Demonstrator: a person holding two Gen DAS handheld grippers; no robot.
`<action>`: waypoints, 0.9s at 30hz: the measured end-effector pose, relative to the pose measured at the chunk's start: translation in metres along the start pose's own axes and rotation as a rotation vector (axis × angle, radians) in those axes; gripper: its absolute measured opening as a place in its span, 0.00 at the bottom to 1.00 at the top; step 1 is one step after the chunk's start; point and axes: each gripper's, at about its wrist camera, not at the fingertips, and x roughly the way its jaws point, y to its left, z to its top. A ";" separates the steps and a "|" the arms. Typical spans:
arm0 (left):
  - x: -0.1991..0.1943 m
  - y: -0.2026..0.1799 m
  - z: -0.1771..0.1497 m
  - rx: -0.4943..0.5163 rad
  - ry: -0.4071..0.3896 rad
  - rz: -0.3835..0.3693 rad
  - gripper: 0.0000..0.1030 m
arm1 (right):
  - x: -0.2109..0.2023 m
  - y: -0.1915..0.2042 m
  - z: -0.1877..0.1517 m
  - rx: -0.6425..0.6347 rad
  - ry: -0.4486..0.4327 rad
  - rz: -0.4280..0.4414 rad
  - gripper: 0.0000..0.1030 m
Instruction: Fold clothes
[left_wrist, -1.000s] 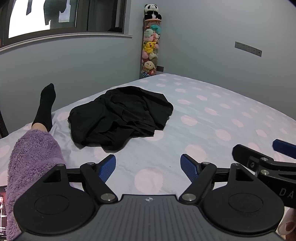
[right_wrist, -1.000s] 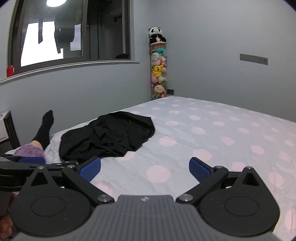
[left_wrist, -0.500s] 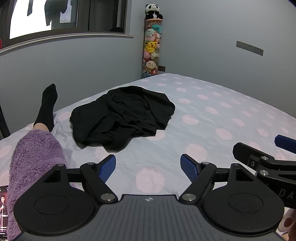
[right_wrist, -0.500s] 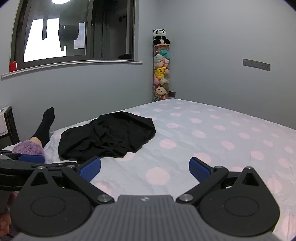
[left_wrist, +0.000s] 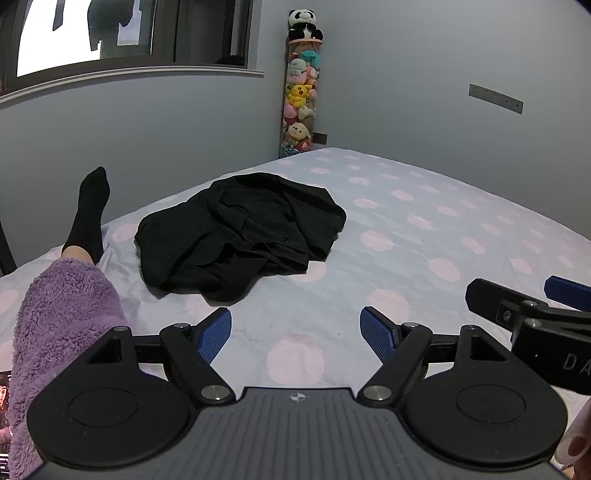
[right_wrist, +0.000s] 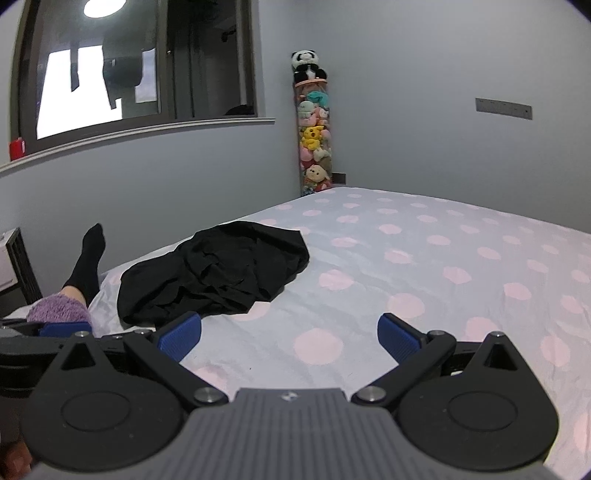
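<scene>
- One black garment (left_wrist: 240, 236) lies crumpled in a loose heap on the bed (left_wrist: 424, 236), toward its left side, with folds and overlapping layers showing; the right wrist view shows the same single heap (right_wrist: 218, 273).
- No gripper touches the garment; both sit near it, on the near side.
- Two hand-held grippers are in view. The left hand-held gripper (left_wrist: 295, 334) is released, its two blue pads spread wide over bare sheet, with nothing between them.
- The right hand-held gripper (right_wrist: 290, 334) is likewise released, two blue pads wide apart and nothing held; in the left wrist view it appears at the right edge (left_wrist: 535, 306).
- The bed sheet is pale with many pink dots.
- One leg in a fuzzy purple trouser leg (left_wrist: 62, 314) and one black sock (left_wrist: 90, 214) rests on the bed's left edge, just beside the garment.
- One tall clear tube of plush toys (left_wrist: 301, 107) stands in the far corner, with one panda (left_wrist: 304, 24) on top.
- One window (right_wrist: 136, 70) is set in the left wall, and one red object (right_wrist: 16, 148) sits on its sill.
</scene>
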 end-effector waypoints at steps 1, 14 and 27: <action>0.001 0.000 0.000 0.002 0.000 0.003 0.74 | 0.001 0.000 0.000 0.005 0.002 0.000 0.99; 0.025 -0.001 0.012 0.039 -0.048 0.034 0.73 | 0.026 -0.027 0.010 0.241 -0.030 0.134 0.99; 0.086 0.024 0.047 -0.009 -0.052 0.048 0.73 | 0.110 -0.020 0.030 0.236 0.067 0.193 0.99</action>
